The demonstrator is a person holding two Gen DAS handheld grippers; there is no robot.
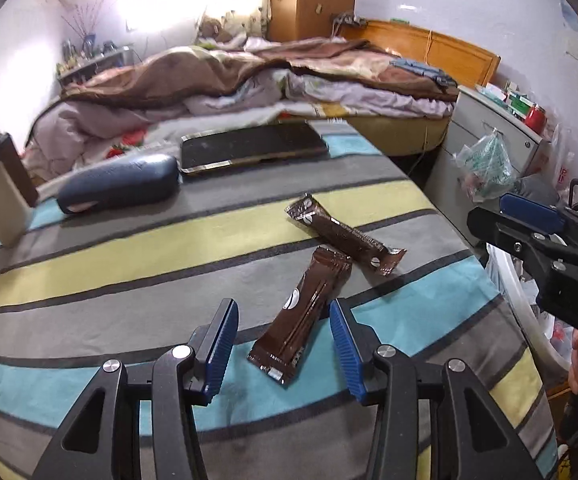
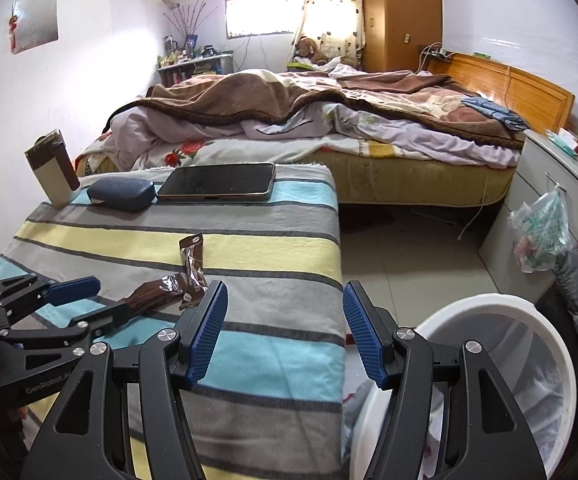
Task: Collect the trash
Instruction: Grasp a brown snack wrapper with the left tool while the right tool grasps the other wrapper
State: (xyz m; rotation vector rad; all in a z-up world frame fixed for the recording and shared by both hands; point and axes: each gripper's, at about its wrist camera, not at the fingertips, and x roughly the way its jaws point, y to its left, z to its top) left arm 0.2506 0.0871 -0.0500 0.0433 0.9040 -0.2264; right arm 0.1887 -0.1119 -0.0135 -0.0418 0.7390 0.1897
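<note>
Striped cloth (image 1: 129, 264) under both claws. White bin (image 2: 489, 312) just right of the right claw (image 2: 285, 332), below the cloth's edge. Left claw (image 1: 281, 344) spread, nearer brown wrapper (image 1: 303, 312) lying flat between its pads, not pinched. Second wrapper (image 1: 345, 236) just beyond, touching the first. Right claw spread, empty, wrappers to its left.
</note>
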